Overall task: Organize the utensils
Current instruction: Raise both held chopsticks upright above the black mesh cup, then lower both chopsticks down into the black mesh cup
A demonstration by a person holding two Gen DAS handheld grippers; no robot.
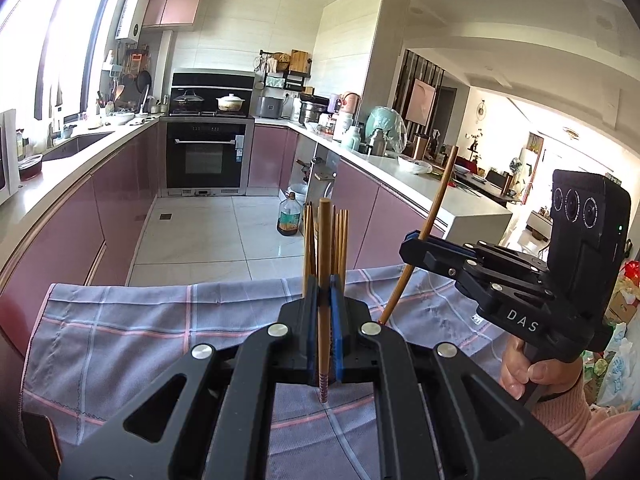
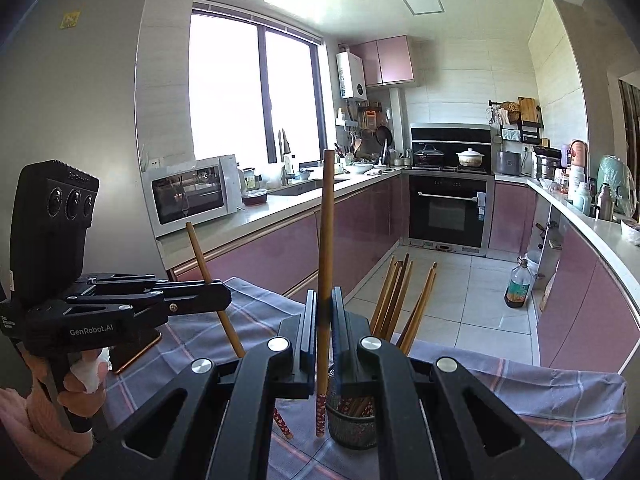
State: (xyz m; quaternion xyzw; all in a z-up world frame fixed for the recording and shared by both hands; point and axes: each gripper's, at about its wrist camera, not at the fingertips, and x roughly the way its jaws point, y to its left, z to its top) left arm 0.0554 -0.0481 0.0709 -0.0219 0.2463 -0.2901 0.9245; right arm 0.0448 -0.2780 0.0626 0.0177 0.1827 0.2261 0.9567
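My left gripper [image 1: 324,300] is shut on a brown chopstick [image 1: 324,248] held upright over the checked cloth [image 1: 140,340]; its patterned end points down. My right gripper [image 2: 325,312] is shut on a second chopstick [image 2: 327,220], also upright, patterned end down. Each gripper shows in the other's view: the right gripper [image 1: 414,242] with its tilted chopstick [image 1: 436,204], the left gripper [image 2: 218,296] with its chopstick [image 2: 200,252]. A mesh holder [image 2: 352,424] with several chopsticks [image 2: 394,300] stands just right of my right gripper; the sticks [image 1: 342,240] show behind my left gripper.
The checked cloth [image 2: 540,396] covers the table. A brown-edged flat object [image 2: 132,352] lies on it by the left hand. Beyond are pink kitchen cabinets [image 1: 120,200], an oven [image 1: 206,156], a microwave [image 2: 192,196] and an oil bottle [image 1: 289,216] on the floor.
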